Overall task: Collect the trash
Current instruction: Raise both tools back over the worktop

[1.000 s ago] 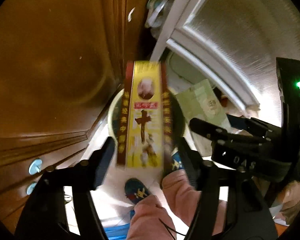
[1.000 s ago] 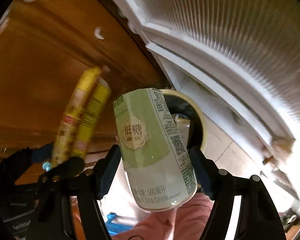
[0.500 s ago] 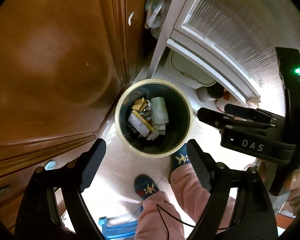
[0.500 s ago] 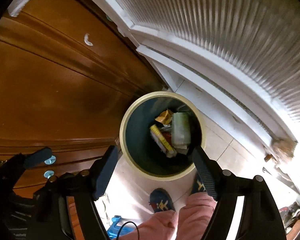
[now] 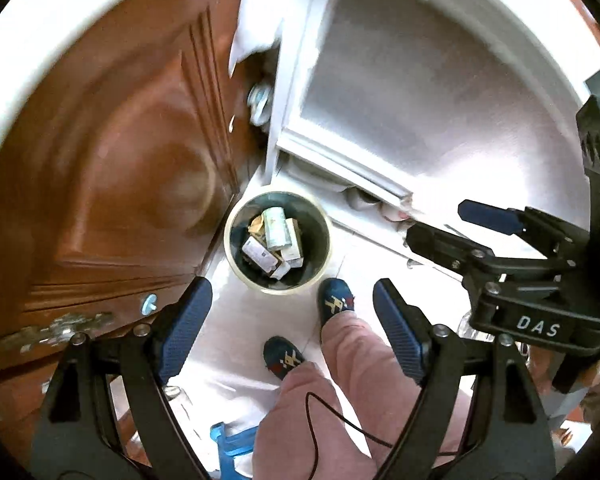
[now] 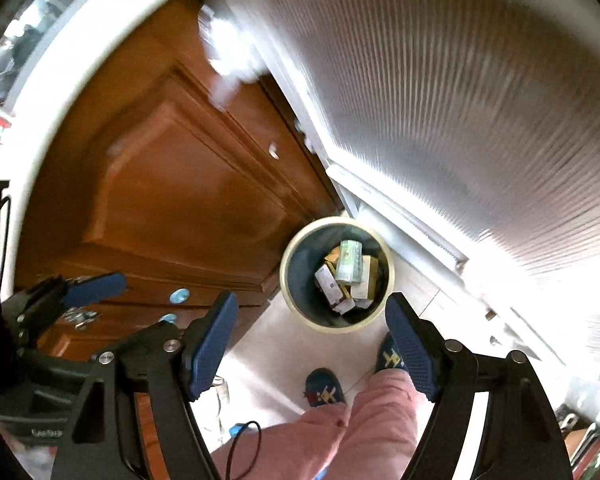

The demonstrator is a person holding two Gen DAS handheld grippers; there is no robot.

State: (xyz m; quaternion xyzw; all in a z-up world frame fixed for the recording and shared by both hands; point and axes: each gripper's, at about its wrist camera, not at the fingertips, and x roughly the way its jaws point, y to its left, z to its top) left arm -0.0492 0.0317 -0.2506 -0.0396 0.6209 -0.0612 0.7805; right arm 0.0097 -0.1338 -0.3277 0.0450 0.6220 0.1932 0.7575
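Trash is seen lying at the bottom of a round bin [image 5: 278,242] with a cream rim and a dark inside, which stands on the pale tiled floor [image 5: 236,320] in the corner between a brown wooden cabinet door [image 5: 120,184] and a white-framed ribbed glass door [image 5: 440,92]. On top of the heap a pale green drink carton [image 5: 277,227] lies on its side, with a flat white-and-yellow box [image 5: 260,255] just beside it and other small cartons and a crumpled brown wrapper around them.

Both grippers are held well above the bin and point steeply down. The jaws of the left gripper [image 5: 290,322] stand wide apart with nothing between them, and they have just been opening; the same is true of the right gripper [image 6: 310,338], whose blue pads frame only the bin and floor below.

The pieces are judged to be light, empty cardboard and paper packaging: stiff enough along the edges to be pinched, but easily crushed across the broad faces. A carton would best be taken across its narrow sides near the middle, with modest pressure, since glossy print may let it slip. Nothing here appears fragile or heavy.

Print on the cartons is too small and blurred to be read from this height. On the body of the right gripper, as shown in the left wrist view, the white letters "DAS" [image 5: 538,325] can be read. The person's pink trousers [image 5: 340,392] and patterned dark blue slippers [image 5: 336,300] are seen next to the bin.
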